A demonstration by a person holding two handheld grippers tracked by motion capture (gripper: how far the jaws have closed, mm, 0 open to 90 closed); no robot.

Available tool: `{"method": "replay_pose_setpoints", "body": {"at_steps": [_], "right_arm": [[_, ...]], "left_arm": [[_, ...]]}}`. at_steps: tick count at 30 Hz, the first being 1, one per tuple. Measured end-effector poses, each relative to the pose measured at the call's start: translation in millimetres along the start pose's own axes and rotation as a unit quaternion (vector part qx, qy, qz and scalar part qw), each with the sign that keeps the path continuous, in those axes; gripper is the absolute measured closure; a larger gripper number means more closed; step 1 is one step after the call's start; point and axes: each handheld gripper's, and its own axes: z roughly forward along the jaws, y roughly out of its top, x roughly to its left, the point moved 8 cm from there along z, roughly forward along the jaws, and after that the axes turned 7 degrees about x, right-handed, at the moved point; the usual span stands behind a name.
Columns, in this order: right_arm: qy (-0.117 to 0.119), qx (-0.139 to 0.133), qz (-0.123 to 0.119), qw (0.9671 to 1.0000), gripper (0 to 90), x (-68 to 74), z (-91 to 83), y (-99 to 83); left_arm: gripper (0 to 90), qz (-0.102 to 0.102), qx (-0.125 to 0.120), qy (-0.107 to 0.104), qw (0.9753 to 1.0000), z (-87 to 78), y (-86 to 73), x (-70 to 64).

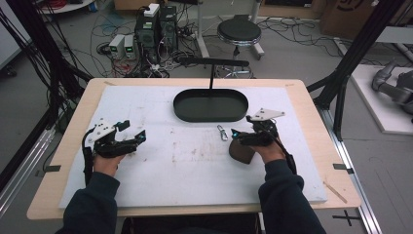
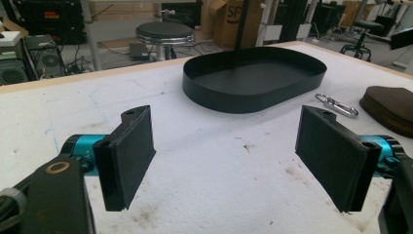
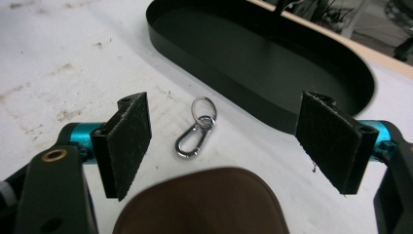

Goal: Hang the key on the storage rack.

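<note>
The white table (image 1: 195,165) is carrying a black oval tray (image 1: 210,106) at its far middle. Just before the right gripper (image 3: 224,146) a brown pouch (image 3: 202,202) is lying, and this gripper is hanging over it with its jaws wide apart, holding nothing. The left gripper (image 1: 132,130) is resting well apart on the left side, jaws also apart and empty. A small metal carabiner (image 3: 195,134) is lying between the pouch and the tray, touching neither.
</note>
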Motion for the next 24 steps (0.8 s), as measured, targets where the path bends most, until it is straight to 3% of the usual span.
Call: {"method": "replay_pose_setpoints", "body": {"at_steps": [1,5,7,9,10,11,14,15,19,22,24], "right_arm": [[0.005,0.007,-0.001,1.0000,21.3,3.0,10.7,4.9],[0.010,0.021,-0.003,0.9997,22.1,4.0,25.4,11.6],[0.015,0.027,0.001,0.9995,32.7,0.9,39.1,15.1],[0.015,0.035,0.002,0.9993,33.8,-0.4,42.8,14.4],[0.023,0.056,0.006,0.9982,41.2,-1.0,52.6,11.7],[0.023,0.056,0.006,0.9982,41.2,-1.0,52.6,11.7],[0.030,0.080,-0.008,0.9963,45.1,4.8,63.0,10.7],[0.036,0.092,-0.025,0.9948,48.5,13.1,69.4,11.8],[0.029,0.115,-0.042,0.9921,51.7,20.7,82.0,13.1],[0.010,0.150,-0.028,0.9883,58.3,17.1,92.8,7.8],[0.005,0.151,-0.029,0.9882,62.7,15.4,92.1,8.6]], "left_arm": [[21.7,0.004,0.003,0.000,1.0000,1.3,-0.7,-0.5],[21.9,0.006,0.005,-0.001,1.0000,3.7,-1.7,-0.8],[21.9,0.004,0.005,0.001,1.0000,2.8,-1.9,1.1],[21.9,0.002,0.005,0.000,1.0000,2.5,-1.9,2.1],[21.9,0.003,0.006,0.000,1.0000,2.6,-2.2,2.3],[21.9,0.002,0.007,0.000,1.0000,2.8,-2.4,2.1],[22.1,0.004,0.010,-0.002,0.9999,4.0,-3.2,1.3],[22.2,0.004,0.011,-0.002,0.9999,4.2,-3.4,1.2],[22.4,0.001,0.012,-0.002,0.9999,4.2,-3.7,1.7],[22.5,0.003,0.010,-0.005,0.9999,3.9,-3.2,0.9],[22.5,0.003,0.012,-0.005,0.9999,3.8,-3.5,0.7]]}}
